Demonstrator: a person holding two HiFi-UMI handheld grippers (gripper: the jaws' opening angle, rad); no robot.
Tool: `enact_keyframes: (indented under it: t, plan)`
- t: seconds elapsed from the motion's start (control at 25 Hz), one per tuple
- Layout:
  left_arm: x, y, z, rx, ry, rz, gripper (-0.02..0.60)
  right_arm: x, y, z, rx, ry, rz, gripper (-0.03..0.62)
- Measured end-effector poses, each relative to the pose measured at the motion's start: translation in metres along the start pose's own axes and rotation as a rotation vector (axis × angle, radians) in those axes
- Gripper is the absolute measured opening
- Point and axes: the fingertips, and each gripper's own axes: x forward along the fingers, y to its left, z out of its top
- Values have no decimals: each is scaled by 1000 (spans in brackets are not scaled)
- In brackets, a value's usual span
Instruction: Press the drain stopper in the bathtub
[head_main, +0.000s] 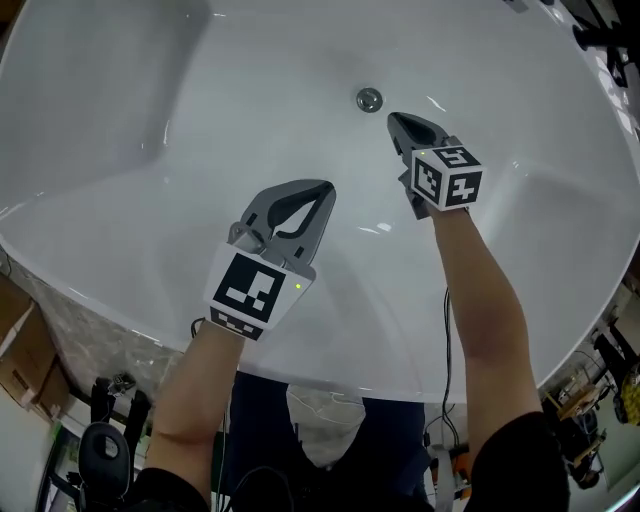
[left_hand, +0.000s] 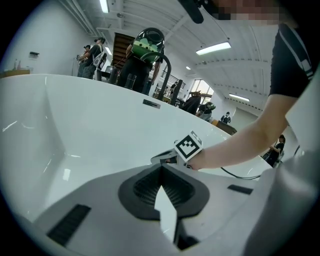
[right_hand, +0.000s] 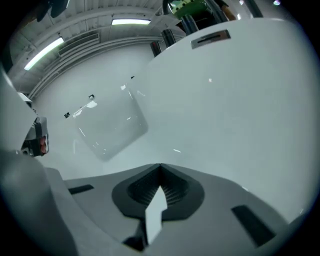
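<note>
A round chrome drain stopper (head_main: 369, 99) sits on the floor of the white bathtub (head_main: 150, 150), near the far side in the head view. My right gripper (head_main: 393, 119) hovers just to the right of the stopper and a little nearer, its jaws shut with the tips touching and nothing held. My left gripper (head_main: 327, 187) hangs lower and to the left, well short of the stopper, also shut and empty. In the left gripper view the right gripper (left_hand: 162, 158) with its marker cube shows ahead. The right gripper view (right_hand: 160, 166) faces bare tub wall; the stopper is out of its sight.
The tub's near rim (head_main: 330, 385) curves across below my forearms. Boxes (head_main: 25, 350) and gear stand on the floor at left, more equipment (head_main: 600, 400) at right. People (left_hand: 95, 55) stand beyond the tub's far rim in the left gripper view.
</note>
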Motion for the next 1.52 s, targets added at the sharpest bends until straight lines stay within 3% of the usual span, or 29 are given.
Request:
enact_keyframes:
  t: [0.32, 0.48, 0.72, 0.92, 1.16, 1.52]
  plan:
    - [-9, -4, 18, -36, -30, -4, 6, 43, -17, -25, -53, 86, -34, 11]
    - [-4, -9, 18, 19, -9, -2, 6, 58, -30, -35, -54, 99, -53, 12]
    - [-3, 2, -1, -164, 34, 12, 6, 89, -50, -49, -30, 105, -78, 12]
    - [2, 6, 6, -151, 24, 33, 6, 114, -68, -62, -18, 147, -93, 11]
    - [1, 14, 5, -255, 19, 44, 6, 144, -78, -73, -15, 192, -102, 11]
    - [2, 13, -6, -259, 57, 36, 6, 154, -84, -88, 6, 243, -100, 12]
